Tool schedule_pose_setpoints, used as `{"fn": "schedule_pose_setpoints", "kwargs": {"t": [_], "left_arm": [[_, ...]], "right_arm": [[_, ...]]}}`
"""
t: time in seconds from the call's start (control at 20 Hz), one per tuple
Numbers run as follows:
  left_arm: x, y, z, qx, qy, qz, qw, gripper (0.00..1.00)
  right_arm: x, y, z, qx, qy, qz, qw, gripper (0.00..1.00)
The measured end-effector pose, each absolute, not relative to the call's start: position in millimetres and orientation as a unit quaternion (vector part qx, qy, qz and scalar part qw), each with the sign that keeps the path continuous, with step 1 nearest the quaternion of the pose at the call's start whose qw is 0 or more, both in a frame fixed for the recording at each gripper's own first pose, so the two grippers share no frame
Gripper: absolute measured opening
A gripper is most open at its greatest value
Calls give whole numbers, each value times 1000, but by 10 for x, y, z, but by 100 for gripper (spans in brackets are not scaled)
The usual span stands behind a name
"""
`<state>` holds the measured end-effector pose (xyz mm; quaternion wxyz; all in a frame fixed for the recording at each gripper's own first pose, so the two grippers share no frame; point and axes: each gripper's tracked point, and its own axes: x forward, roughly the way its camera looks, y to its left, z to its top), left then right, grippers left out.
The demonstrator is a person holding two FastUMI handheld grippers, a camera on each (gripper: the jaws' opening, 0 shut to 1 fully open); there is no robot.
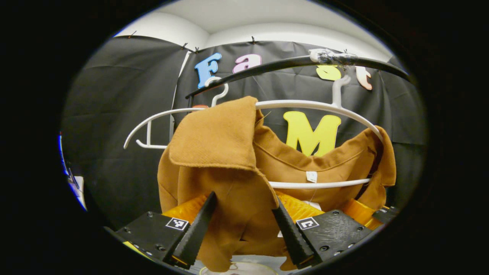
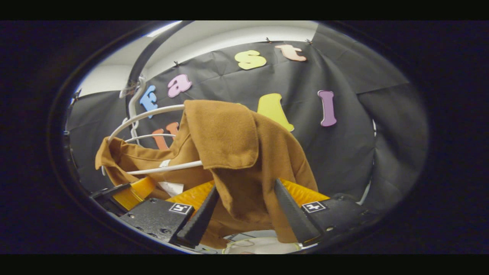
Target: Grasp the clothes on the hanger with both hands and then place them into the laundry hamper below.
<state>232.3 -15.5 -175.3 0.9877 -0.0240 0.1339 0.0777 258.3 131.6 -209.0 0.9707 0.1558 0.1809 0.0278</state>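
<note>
- Two grippers reach up at one brown garment that hangs on a white hanger, hooked over a dark rail near the top of the booth.
- In the left gripper view, the left gripper has its fingers spread wide, with a hanging fold of the garment's left shoulder in the gap between them.
- The cloth lies against the inner edge of both fingers, but the gap stays broad and I cannot tell whether either finger truly presses on it; nothing is pinched.
- A second white hanger hangs bare to the left on the same rail, just behind the garment's shoulder.
- The garment's collar flap is folded over the hanger's upper arm; a small white tag sits at the neck, above the hanger's lower bar.
- In the right gripper view, the right gripper is likewise wide open, its fingers on either side of a hanging fold of the garment.
- The fabric drapes down between those fingers and touches them loosely; no firm grip shows.
- Far below, between the fingers, a pale rounded rim shows, too cropped to identify.
- At the left edge of the right gripper view an orange and black part of the other gripper sits near the garment's far shoulder.
</note>
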Motion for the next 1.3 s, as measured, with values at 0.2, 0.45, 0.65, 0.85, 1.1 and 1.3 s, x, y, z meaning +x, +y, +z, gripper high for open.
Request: {"fn": "schedule_pose_setpoints", "kwargs": {"t": [0.2,0.45,0.65,0.85,1.1,1.3], "left_arm": [[2301,-116,-1794,-19,142,81,986,77],[2294,13,-1793,-51,140,85,985,27],[2239,-9,-1802,-84,147,59,984,8],[2150,-34,-1711,-103,140,31,984,7],[1982,111,-1511,-104,120,37,987,2],[1942,344,-1237,-113,94,51,988,2]], "right_arm": [[2661,1219,-2123,160,189,9,969,87],[2639,958,-2089,185,173,-2,967,48],[2593,864,-1995,224,157,16,962,21],[2504,664,-1880,235,146,9,961,15],[2460,505,-1699,254,126,3,959,11],[2476,417,-1592,290,112,7,950,11]]}}
